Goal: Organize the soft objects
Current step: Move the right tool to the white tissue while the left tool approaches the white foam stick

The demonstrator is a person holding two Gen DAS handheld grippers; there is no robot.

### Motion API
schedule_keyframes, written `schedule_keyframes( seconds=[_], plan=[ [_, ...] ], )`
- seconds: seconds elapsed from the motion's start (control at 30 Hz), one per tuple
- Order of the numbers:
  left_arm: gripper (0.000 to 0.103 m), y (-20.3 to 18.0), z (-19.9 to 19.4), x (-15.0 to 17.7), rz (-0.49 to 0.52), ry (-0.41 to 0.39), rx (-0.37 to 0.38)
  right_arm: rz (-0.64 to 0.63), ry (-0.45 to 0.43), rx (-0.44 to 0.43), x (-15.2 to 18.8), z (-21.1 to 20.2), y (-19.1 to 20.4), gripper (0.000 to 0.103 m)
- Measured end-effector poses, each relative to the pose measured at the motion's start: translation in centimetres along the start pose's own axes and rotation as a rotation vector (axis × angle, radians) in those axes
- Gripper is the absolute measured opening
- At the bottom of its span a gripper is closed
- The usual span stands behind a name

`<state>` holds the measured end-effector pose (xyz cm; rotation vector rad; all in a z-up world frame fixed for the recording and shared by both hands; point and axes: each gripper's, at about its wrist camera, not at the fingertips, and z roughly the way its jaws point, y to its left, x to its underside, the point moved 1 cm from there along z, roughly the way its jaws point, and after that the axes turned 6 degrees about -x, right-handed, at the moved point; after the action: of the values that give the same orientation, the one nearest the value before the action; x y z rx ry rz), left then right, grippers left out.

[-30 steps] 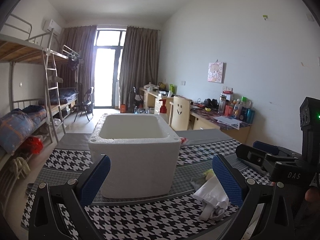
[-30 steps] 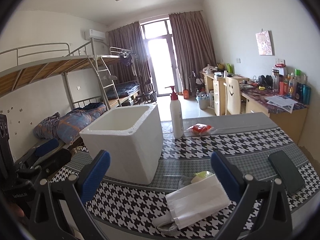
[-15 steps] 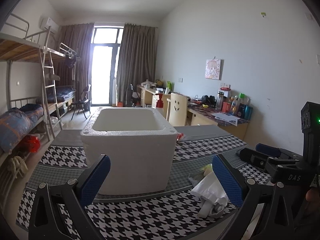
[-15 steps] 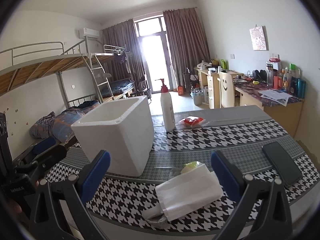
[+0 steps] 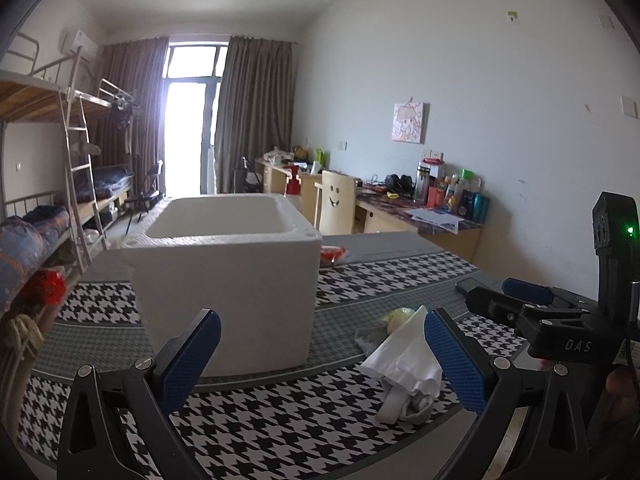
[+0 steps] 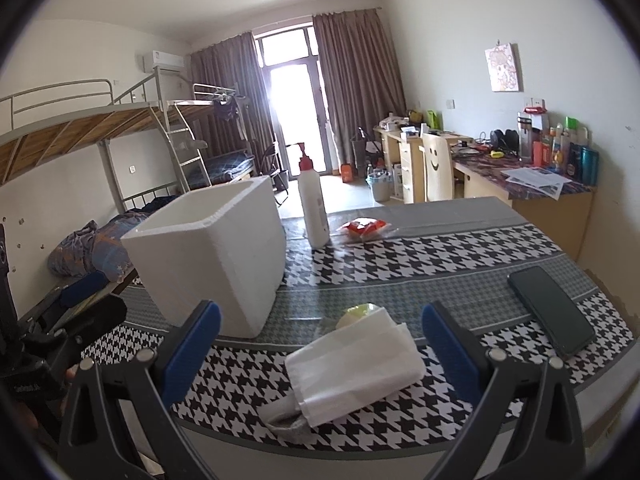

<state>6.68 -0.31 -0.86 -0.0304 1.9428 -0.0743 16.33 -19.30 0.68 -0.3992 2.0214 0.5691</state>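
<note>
White folded cloth lies near the front edge of the houndstooth table, a grey rolled piece poking from under its near end, a pale green-yellow item touching its far end. Foam box, open top, stands just left of the cloth, a bare strip of table between them. Right gripper hovers over the cloth, blue pads spread wide, holding nothing. Left gripper faces the box's front wall, fingers likewise wide apart and empty, the cloth by its right pad. Dark phone lies near the right edge, well apart from the cloth. Pump bottle and red packet at the far side behind the box; the middle stretch lies open.
</note>
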Motion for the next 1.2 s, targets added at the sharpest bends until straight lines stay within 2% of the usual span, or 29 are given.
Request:
schedule_keyframes(
  seconds=[0.47, 1.2],
  plan=[
    [0.102, -0.8, 1.7, 1.2, -0.003, 0.052, 0.038, 0.041, 0.031, 0.026, 1.3, 0.4, -1.5, 0.102],
    [0.102, -2.1, 5.0, 3.0, 0.022, 0.136, 0.037, 0.085, 0.091, 0.044, 3.2, 2.8, -3.7, 0.102]
  ],
)
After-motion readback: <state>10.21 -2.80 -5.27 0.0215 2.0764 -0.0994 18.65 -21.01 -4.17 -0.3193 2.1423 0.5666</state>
